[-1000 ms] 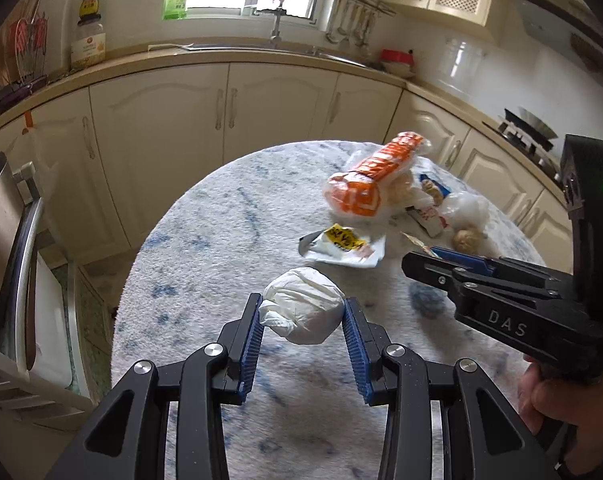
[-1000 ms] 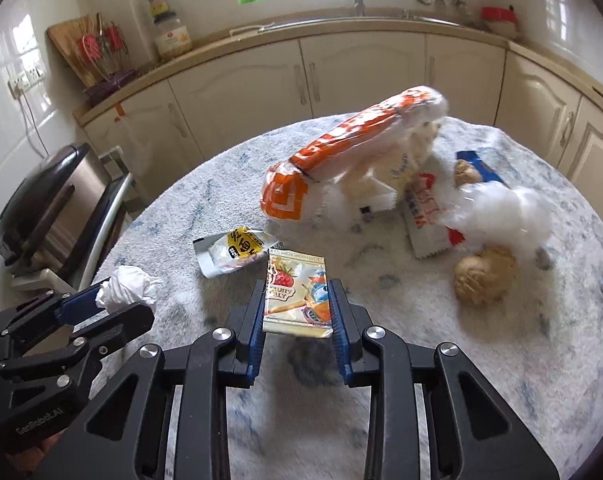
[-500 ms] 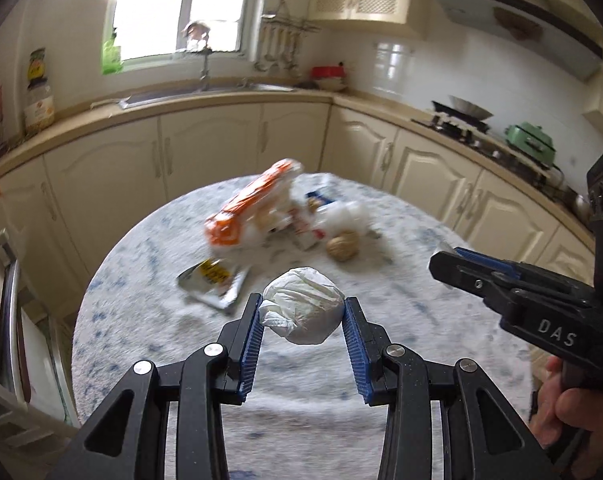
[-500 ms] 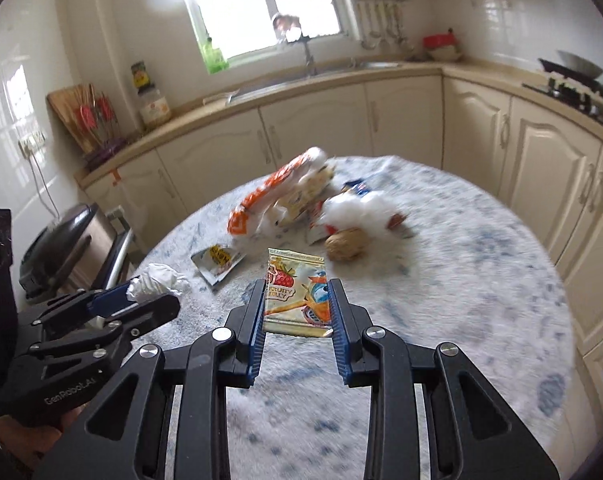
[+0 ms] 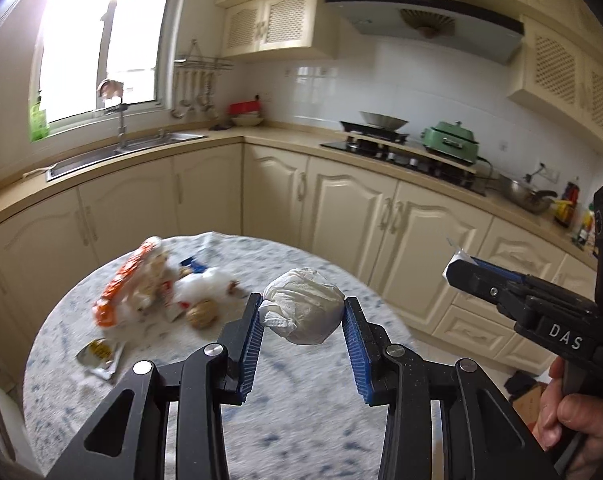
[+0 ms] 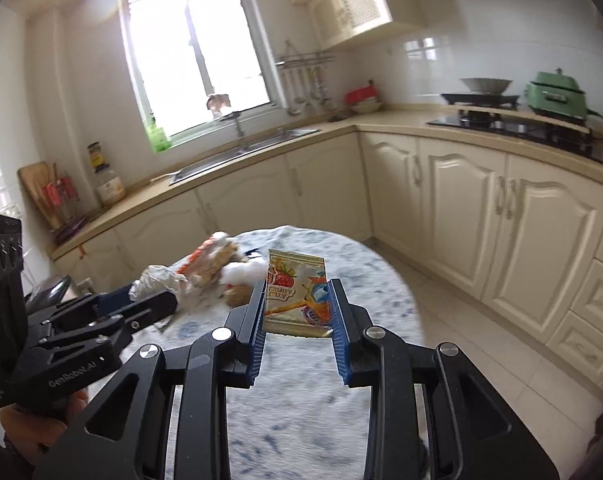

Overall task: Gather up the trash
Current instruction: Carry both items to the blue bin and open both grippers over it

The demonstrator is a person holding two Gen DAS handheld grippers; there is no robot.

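My left gripper (image 5: pixel 302 308) is shut on a crumpled white paper ball (image 5: pixel 303 306), held above the round marbled table (image 5: pixel 309 416). A colourful fruit snack wrapper (image 6: pixel 296 294) stands upright between the blue pads of my right gripper (image 6: pixel 297 296), which is shut on it, also raised over the table (image 6: pixel 301 412). Each gripper shows in the other's view: the right gripper (image 5: pixel 457 266) at the right edge, the left gripper (image 6: pixel 157 292) at the left with the paper ball (image 6: pixel 157 278) in it. More trash lies on the table's far side: an orange-and-white bag (image 5: pixel 129 280), white tissue (image 5: pixel 203 284) and a yellow-labelled wrapper (image 5: pixel 99 354).
Cream kitchen cabinets (image 5: pixel 341 200) curve behind the table, with a sink (image 5: pixel 117 156) under a window and a gas hob (image 5: pixel 397 148) with a green pot (image 5: pixel 451 138). Tiled floor (image 6: pixel 481 320) lies to the table's right. A hand (image 5: pixel 573 412) grips the right tool.
Both grippers have risen and swung right, away from the trash pile, carrying the paper ball and the snack wrapper. The pile now lies farther off at the left. Neither grip changed.
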